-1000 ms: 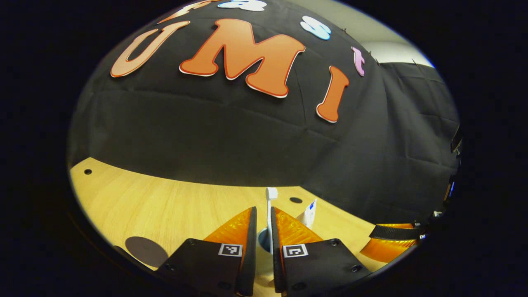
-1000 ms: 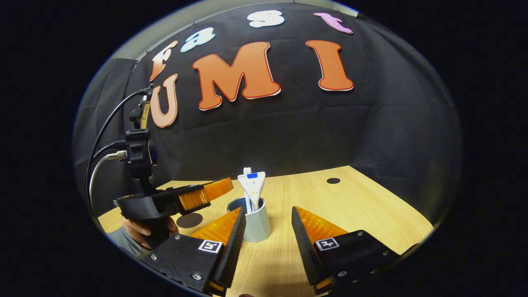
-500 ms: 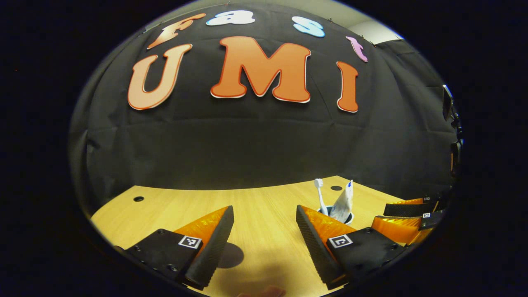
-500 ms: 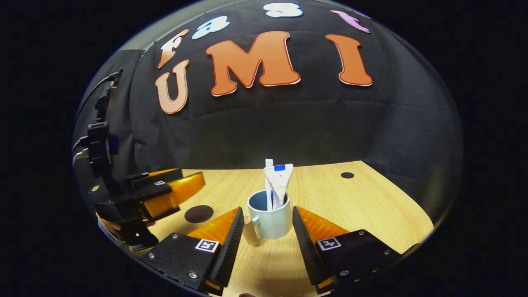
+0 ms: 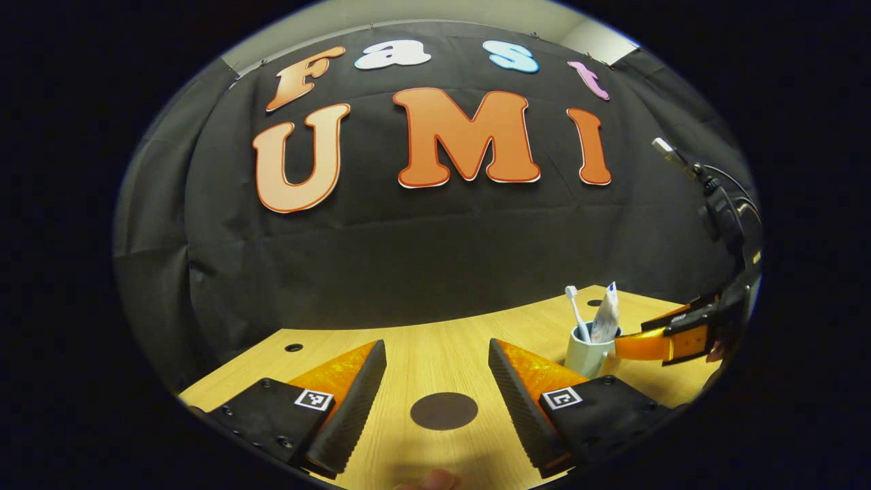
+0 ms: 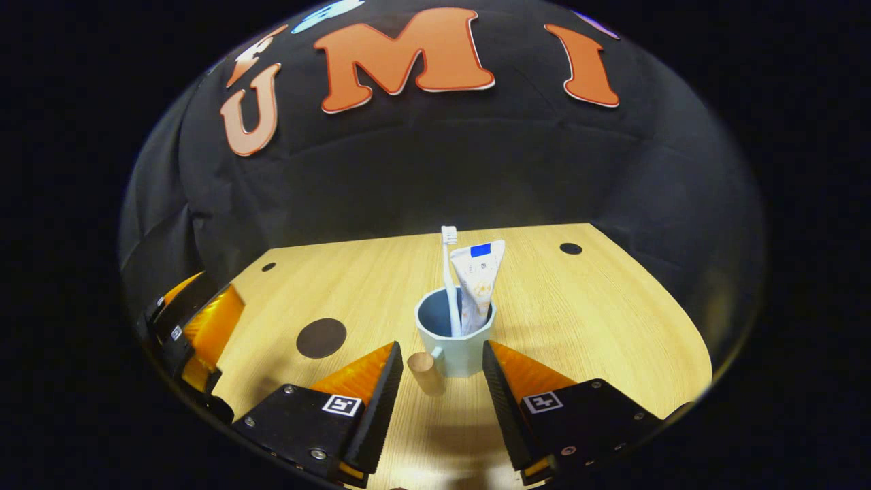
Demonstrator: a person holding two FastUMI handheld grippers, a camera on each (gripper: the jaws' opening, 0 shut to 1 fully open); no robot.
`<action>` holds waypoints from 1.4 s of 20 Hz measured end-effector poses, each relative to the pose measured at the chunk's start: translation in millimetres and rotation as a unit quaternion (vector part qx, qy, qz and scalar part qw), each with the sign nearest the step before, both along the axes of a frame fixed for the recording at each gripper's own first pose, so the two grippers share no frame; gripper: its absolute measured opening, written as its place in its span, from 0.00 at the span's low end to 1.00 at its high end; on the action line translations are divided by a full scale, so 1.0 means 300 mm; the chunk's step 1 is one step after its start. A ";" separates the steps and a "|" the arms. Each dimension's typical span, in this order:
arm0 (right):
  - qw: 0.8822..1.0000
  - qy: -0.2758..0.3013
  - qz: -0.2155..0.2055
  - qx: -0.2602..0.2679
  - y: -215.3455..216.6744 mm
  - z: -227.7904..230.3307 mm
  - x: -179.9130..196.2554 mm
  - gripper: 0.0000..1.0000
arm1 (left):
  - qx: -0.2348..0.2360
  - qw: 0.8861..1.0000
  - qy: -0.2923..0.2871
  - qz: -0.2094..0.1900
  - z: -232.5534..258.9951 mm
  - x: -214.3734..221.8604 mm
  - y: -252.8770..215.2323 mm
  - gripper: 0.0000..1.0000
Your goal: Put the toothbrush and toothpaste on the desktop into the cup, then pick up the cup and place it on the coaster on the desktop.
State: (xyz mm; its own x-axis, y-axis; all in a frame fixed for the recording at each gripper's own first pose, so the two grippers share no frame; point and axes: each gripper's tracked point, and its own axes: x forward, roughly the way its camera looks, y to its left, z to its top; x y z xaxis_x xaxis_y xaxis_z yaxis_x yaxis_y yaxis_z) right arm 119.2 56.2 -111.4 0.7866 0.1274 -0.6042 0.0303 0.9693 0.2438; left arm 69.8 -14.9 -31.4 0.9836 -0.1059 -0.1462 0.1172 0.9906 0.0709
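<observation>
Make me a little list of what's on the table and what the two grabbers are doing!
cup: standing upright on the table, not on the coaster
toothbrush: in the cup, bristles up
toothpaste: in the cup, beside the toothbrush
coaster: dark round disc, bare, left of the cup
right gripper: open, fingers either side of the cup's base
left gripper: open, facing the coaster

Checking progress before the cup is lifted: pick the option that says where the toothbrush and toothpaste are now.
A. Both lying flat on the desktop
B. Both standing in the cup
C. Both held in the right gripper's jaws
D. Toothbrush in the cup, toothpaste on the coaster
B: in the right gripper view the toothbrush and the toothpaste tube both stand in the cup, which sits on the desktop apart from the dark round coaster.
</observation>
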 end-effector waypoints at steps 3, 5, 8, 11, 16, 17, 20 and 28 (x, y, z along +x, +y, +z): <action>0.999 0.040 -0.011 0.006 0.017 -0.016 0.030 0.72 | -0.002 1.000 -0.013 0.014 0.023 -0.025 0.056 0.99; 0.998 0.063 -0.010 0.020 0.056 -0.028 0.044 0.70 | 0.004 0.999 -0.025 0.022 0.041 -0.041 0.100 1.00; 0.997 0.081 -0.007 -0.015 0.064 -0.041 0.045 0.70 | 0.002 0.999 -0.034 0.030 0.054 -0.071 0.149 0.98; 0.993 0.113 -0.004 -0.030 0.073 -0.078 0.039 0.69 | 0.002 0.999 -0.031 0.041 0.044 -0.089 0.210 0.99; 0.986 0.161 -0.027 -0.012 0.061 -0.159 0.034 0.62 | -0.002 0.998 -0.024 0.051 0.022 -0.109 0.274 0.99; 0.986 0.163 -0.032 -0.015 0.055 -0.155 0.035 0.59 | -0.005 0.998 -0.021 0.051 0.011 -0.110 0.282 0.99; 0.985 0.169 -0.036 -0.022 0.037 -0.165 0.029 0.49 | -0.014 0.998 -0.007 0.057 -0.017 -0.124 0.313 0.99; 0.987 0.153 -0.028 -0.038 0.035 -0.156 0.026 0.19 | -0.034 0.997 0.007 0.065 -0.041 -0.128 0.335 0.98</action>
